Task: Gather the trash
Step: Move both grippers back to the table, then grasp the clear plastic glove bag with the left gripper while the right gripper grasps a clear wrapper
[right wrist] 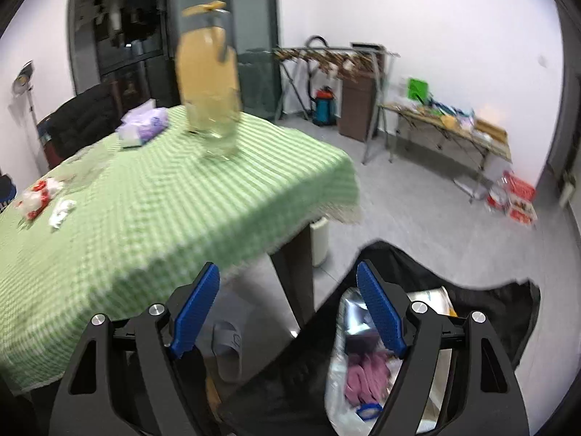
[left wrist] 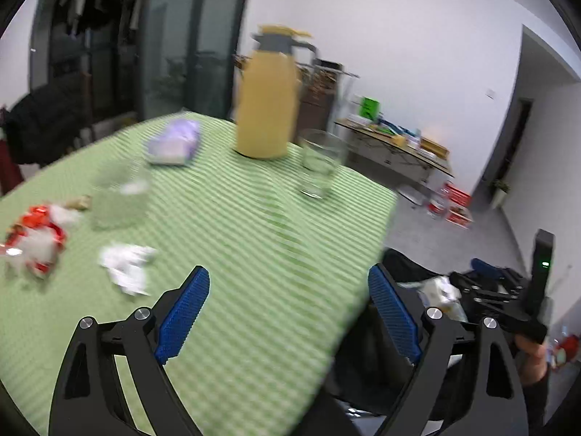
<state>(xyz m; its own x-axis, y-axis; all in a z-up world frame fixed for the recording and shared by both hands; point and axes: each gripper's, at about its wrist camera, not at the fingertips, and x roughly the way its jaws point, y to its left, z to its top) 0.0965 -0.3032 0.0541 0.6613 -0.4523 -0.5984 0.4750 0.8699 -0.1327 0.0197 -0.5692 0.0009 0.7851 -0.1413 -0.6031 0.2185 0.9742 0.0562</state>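
Two grippers sit near me, both empty. My left gripper (left wrist: 288,312) has its blue-padded jaws spread wide over the near edge of the counter (left wrist: 236,254), which is covered in a green checked cloth, and nothing is between them. My right gripper (right wrist: 288,309) also stands open and holds nothing; it hangs off the counter's right side, above the open black trash bag (right wrist: 508,301) on the floor, where I see crumpled plastic and something pink inside.

On the counter's left, a crumpled white tissue (left wrist: 127,267) lies nearest, with a torn red-and-white wrapper (left wrist: 34,243) just beyond it to the left. Both are still on the cloth, well apart from the bag. Farther in stands a clear drinking glass (left wrist: 120,200), blurred. A second clear glass (left wrist: 321,163) stands toward the right edge.

At the far side I see a lilac soft pack of tissues (left wrist: 174,141) lying flat and a tall yellow thermos jug with a grey collar (left wrist: 268,98) upright to its right.

A grey slipper (right wrist: 227,348) lies on the floor under the counter.
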